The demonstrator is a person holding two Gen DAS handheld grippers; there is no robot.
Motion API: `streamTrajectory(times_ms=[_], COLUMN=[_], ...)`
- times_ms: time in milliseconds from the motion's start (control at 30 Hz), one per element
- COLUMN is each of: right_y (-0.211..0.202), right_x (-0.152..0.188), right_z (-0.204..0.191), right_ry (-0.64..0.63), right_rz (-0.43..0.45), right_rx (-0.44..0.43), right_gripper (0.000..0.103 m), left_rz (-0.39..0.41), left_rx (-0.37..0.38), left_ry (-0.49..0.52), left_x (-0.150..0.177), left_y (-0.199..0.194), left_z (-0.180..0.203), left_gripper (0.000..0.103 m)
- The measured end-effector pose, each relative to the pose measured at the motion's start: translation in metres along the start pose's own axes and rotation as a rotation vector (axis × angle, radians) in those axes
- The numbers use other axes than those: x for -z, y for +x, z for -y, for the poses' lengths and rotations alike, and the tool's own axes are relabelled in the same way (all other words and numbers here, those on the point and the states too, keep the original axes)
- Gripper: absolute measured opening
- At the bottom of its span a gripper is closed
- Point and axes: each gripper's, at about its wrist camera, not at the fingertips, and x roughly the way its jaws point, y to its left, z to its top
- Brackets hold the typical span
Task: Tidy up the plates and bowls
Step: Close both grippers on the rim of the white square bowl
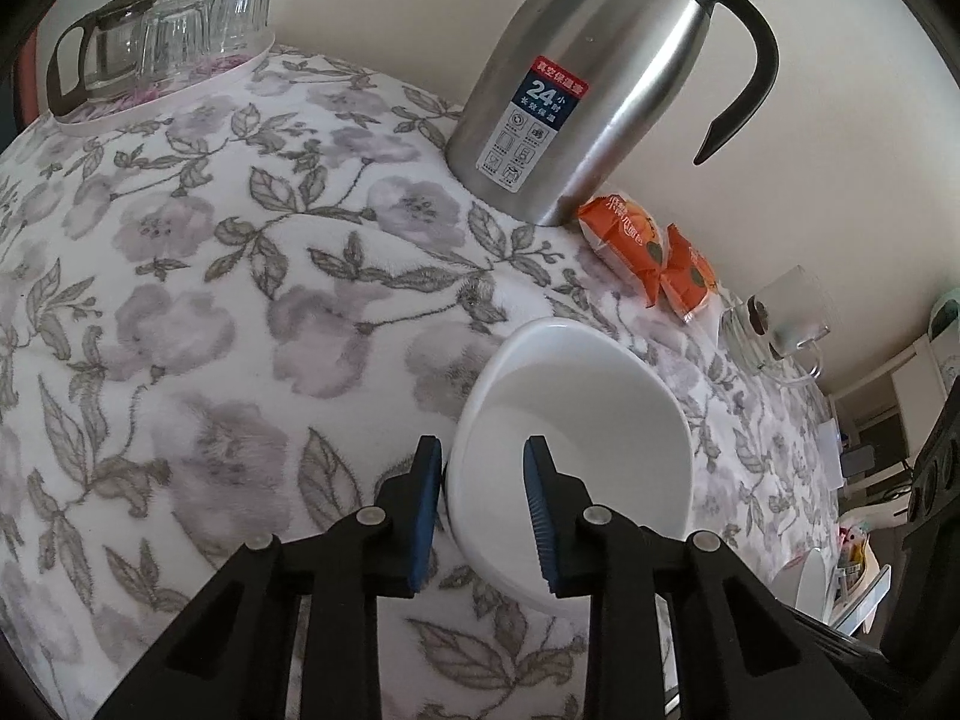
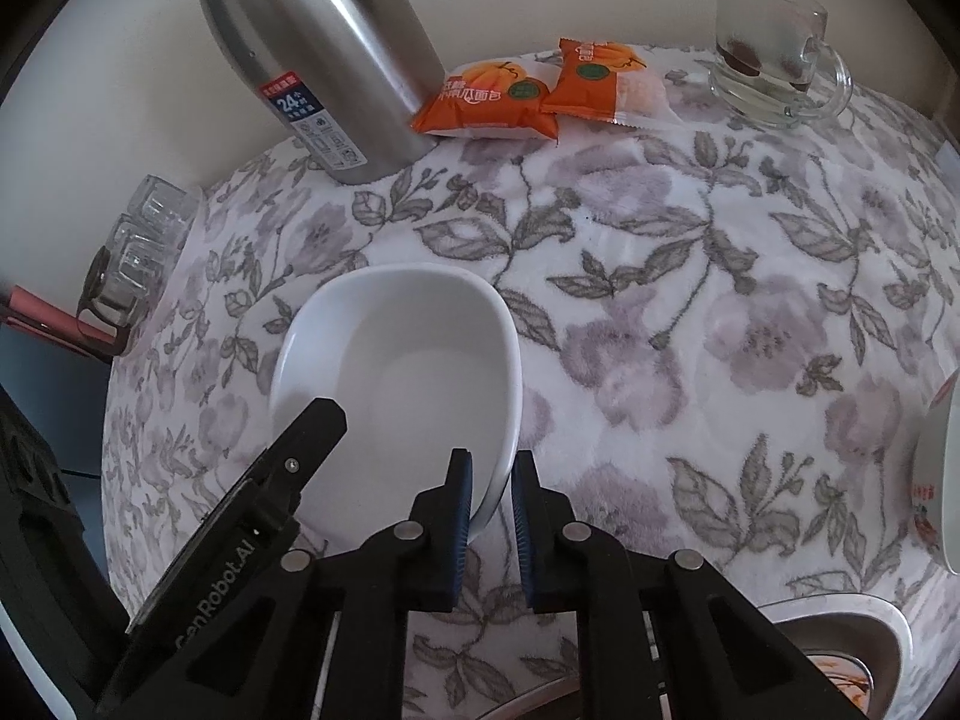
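bowl: one white glossy ceramic bowl (image 1: pixel 576 468) with a rounded-square rim, resting on the cloth near the front of the table; landmark for all places below.
left gripper: black two-finger gripper with blue ribbed pads (image 1: pixel 483 498), fingers straddling one side of the bowl's rim, one pad outside against the wall, one inside; whether the inner pad presses, cannot tell.
right gripper: same black-and-blue build (image 2: pixel 492 501), jaws drawn close together over the opposite side of the rim, wall between the pads, looks clamped.
cloth: one fleecy white tablecloth with grey leaves and mauve flowers (image 1: pixel 240 276), covers the whole top.
flask: one tall brushed-steel vacuum flask with black handle and lid (image 1: pixel 594 84), behind the bowl against the wall.
snacks: two orange sealed snack packets (image 2: pixel 492 102), just beside the flask's base, behind the bowl.
mug: one clear glass mug with handle, dark red bits inside (image 2: pixel 774 60), far corner beyond the packets.
tray: one white round tray (image 1: pixel 162 102), well apart from the bowl at the other far corner, carrying a glass jug with black handle (image 1: pixel 102 60) and several upturned clear tumblers (image 1: pixel 204 24); count unclear.
open room: wide bare cloth between the bowl and the tray; also between the bowl and the mug.
edges: metal basin rim (image 2: pixel 840 624) near the bowl's front, right-gripper side; white plate edge (image 2: pixel 948 480) beyond it.
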Motion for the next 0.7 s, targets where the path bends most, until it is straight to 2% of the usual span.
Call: streamTrajectory(times_ms=[333,700], right_y=[-0.015,-0.071], right_x=[0.003,0.017], right_z=[0.0,-0.008], right_ry=[-0.015,-0.036], right_rz=[0.02,0.094], right_rx=[0.005,-0.044], right_gripper=[0.015,0.015], left_rz=[-0.012,0.062], left_rx=[0.037,0.065], left_ry=[-0.013,0.05], left_x=[0.002,0.004], left_y=[-0.009,-0.062], left_z=[-0.002,0.016], left_gripper=[0.029,0.029])
